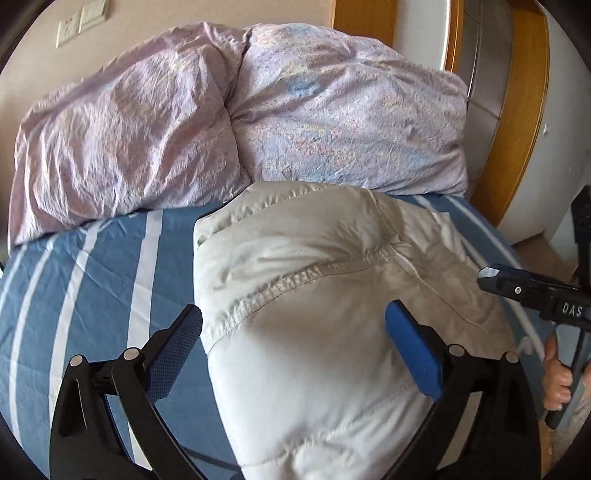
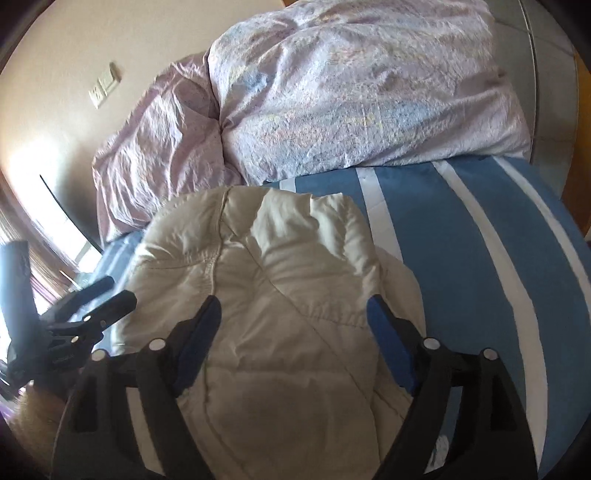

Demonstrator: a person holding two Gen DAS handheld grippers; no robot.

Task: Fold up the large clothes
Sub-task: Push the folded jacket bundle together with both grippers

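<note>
A cream-white padded jacket (image 1: 314,295) lies folded in a bundle on the blue bed sheet with white stripes (image 1: 92,295). It also shows in the right wrist view (image 2: 277,295). My left gripper (image 1: 293,325) is open just above the jacket's near left part, holding nothing. My right gripper (image 2: 293,314) is open above the jacket's near right part, holding nothing. The right gripper also shows at the right edge of the left wrist view (image 1: 524,288). The left gripper also shows at the left edge of the right wrist view (image 2: 92,306).
A crumpled lilac quilt (image 1: 221,122) is piled at the far end of the bed; it also shows in the right wrist view (image 2: 332,103). A wall with a socket plate (image 1: 81,22) is behind it. A wooden door frame (image 1: 517,110) stands at the right.
</note>
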